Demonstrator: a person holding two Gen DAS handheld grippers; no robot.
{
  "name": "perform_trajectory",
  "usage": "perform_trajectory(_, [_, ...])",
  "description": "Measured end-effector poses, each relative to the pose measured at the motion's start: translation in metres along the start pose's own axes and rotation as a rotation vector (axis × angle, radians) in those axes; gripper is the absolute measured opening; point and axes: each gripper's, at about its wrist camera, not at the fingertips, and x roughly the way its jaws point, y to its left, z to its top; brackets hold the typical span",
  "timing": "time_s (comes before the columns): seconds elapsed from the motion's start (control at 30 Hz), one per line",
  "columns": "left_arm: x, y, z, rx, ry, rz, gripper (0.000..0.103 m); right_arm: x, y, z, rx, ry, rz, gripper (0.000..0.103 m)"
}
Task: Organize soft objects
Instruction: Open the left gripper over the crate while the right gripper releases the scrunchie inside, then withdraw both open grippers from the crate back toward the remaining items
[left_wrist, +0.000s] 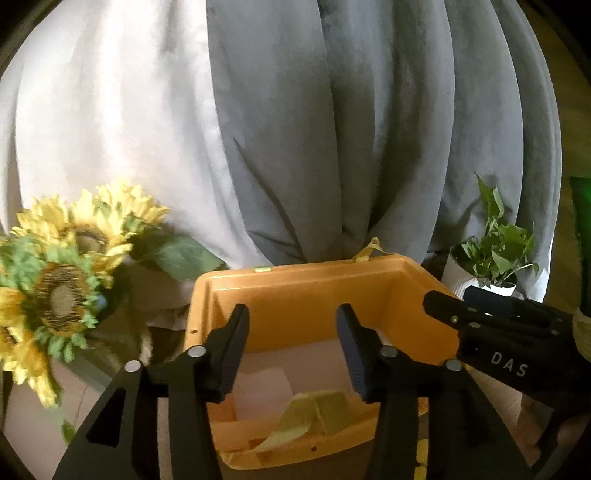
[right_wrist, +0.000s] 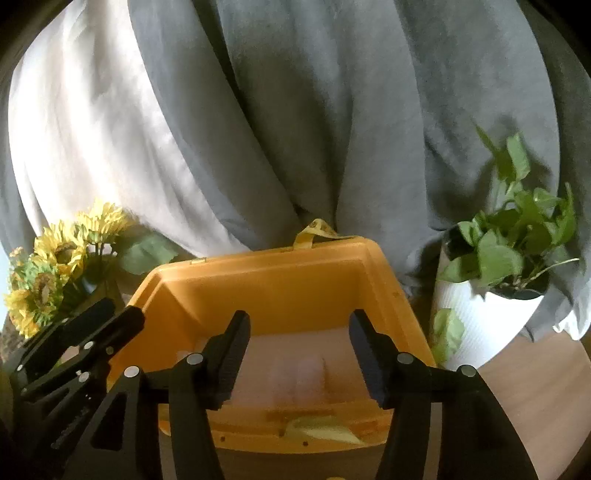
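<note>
Both grippers, left (left_wrist: 291, 347) and right (right_wrist: 299, 354), hover over orange bin (right_wrist: 280, 291), jaws spread, gripping nothing. Wooden worktop (right_wrist: 535, 387), grey curtain (right_wrist: 332, 129) behind. Sunflowers (left_wrist: 62, 273) left, potted plant (right_wrist: 498, 266) right. Bin contains pale pink cloth (left_wrist: 262, 391) and yellow cloth (left_wrist: 314, 413).

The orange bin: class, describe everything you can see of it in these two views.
The orange bin looks like smooth moulded plastic, open-topped, with a thick stepped rim and angled corners. A yellow strap loop sticks up at its far edge. Inside lie a pale pink folded cloth and a yellow-green cloth. Both open tongs, left and right, hover above it.
</note>
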Motion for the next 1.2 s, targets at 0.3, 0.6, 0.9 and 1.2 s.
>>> perform_trajectory(0.3, [-0.049,0.004,0.002,-0.029,-0.026,0.036,0.058,-0.041,0.006,-0.004,0.003,-0.034,0.000,0.058])
perform_trajectory(0.6, [-0.097,-0.003,-0.006,-0.028,-0.036,0.058,0.060,-0.090,0.013,-0.017,-0.002,-0.066,0.014,0.059])
perform_trajectory(0.9, [-0.139,-0.012,-0.022,-0.020,-0.028,0.081,0.064,-0.128,0.014,-0.035,-0.006,-0.073,0.031,0.066])
perform_trajectory(1.2, [-0.167,-0.020,-0.051,-0.037,0.027,0.104,0.064,-0.155,0.014,-0.063,-0.018,-0.035,0.060,0.068])
